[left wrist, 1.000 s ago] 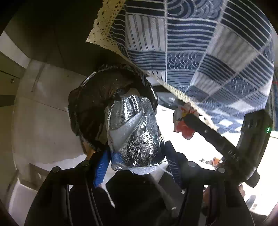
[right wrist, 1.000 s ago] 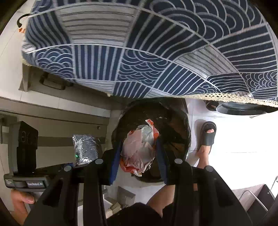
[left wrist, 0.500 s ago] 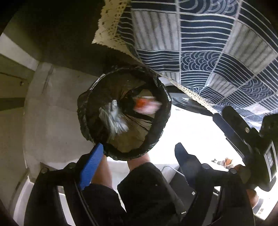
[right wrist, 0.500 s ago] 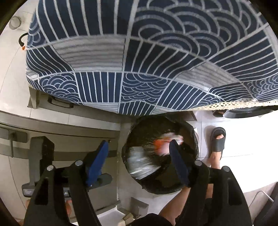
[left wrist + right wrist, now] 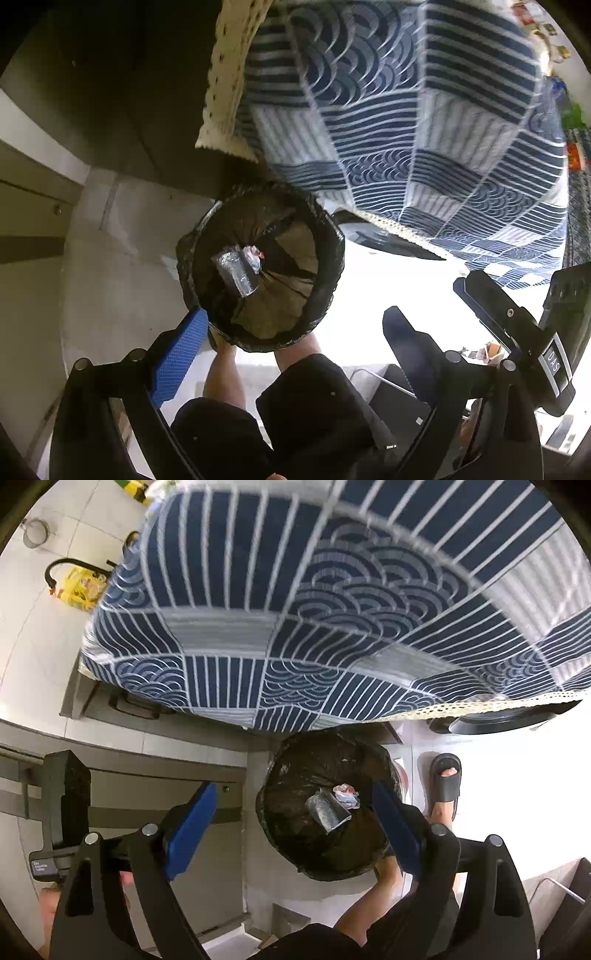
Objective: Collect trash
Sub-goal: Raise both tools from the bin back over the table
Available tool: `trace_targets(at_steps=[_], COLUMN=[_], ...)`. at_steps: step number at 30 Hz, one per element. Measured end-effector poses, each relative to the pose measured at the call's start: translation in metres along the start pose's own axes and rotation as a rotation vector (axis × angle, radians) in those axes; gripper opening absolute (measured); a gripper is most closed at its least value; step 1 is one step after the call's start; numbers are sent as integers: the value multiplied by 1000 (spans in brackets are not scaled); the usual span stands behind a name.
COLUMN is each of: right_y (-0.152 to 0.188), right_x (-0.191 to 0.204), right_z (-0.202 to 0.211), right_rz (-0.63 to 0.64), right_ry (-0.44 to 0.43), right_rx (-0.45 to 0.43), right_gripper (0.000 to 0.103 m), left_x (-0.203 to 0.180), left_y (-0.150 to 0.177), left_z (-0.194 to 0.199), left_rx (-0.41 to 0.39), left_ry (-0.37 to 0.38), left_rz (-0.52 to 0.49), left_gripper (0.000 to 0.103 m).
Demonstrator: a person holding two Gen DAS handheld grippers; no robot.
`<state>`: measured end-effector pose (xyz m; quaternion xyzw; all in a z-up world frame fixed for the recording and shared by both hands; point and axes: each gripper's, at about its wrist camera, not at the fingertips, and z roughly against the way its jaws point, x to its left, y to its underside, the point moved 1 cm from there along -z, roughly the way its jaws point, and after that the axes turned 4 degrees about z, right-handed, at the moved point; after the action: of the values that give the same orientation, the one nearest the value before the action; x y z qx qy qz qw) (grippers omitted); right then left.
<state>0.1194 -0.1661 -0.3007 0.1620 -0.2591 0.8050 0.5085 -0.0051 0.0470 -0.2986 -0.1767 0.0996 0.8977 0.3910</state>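
Note:
A round bin (image 5: 334,258) lined with a black bag stands on the floor below both grippers. Inside it lie a silver foil packet (image 5: 236,271) and a crumpled white and red wrapper (image 5: 253,256). The right wrist view shows the same bin (image 5: 384,760), foil packet (image 5: 327,808) and wrapper (image 5: 347,794). My left gripper (image 5: 295,339) hangs above the bin, its jaws opening wide with nothing between them. My right gripper (image 5: 297,816) is also above the bin, jaws opening, nothing held.
A table under a blue and white patterned cloth (image 5: 332,609) overhangs the bin's far side. A person's bare legs in dark shorts (image 5: 314,406) stand beside the bin, one foot in a dark slipper (image 5: 445,782). Grey cabinets (image 5: 147,775) are to the left.
Both grippers let go: the foil packet dropped from the left one and the wrapper from the right one into the bin. Both grippers then rose and their jaws spread wide.

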Motion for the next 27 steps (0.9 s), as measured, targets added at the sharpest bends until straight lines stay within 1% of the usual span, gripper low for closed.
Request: trace_targets(at_steps=[1,2,3,9,14,19,22,27], right_y=[0,0,0,-6,-20,-43,-59,-88], right_x=[1,2,4,16,24,29,30,28], right_z=[7,13,19,63,108,153,170,188], right_rz=[-4,-6,-5,13,33,55,68,90], right_ry=[4,4,4,19,45,53,55,45], right_rx=[-13,-23,-38,-129,-244,-373,-424,-474], right_gripper=[87,98,99,99,99,99,99,99], left_x=[-2,-5,-7,-28,-51,-77,-93,-120], left_y=[0,0,-1,-5,-12,-24,-36,-57], left_z=[7,14,18,58,96,125,138,152], left_rx=[-13,-25,-31,-108,-189,-255,-284,-321], left_ry=[-3,-5,-6,11,23,31,36,37], left_rz=[-9,-18,-21,-73,-125,-174,-190,-225], left_gripper=[94,96,96,96,96,96,96,96])
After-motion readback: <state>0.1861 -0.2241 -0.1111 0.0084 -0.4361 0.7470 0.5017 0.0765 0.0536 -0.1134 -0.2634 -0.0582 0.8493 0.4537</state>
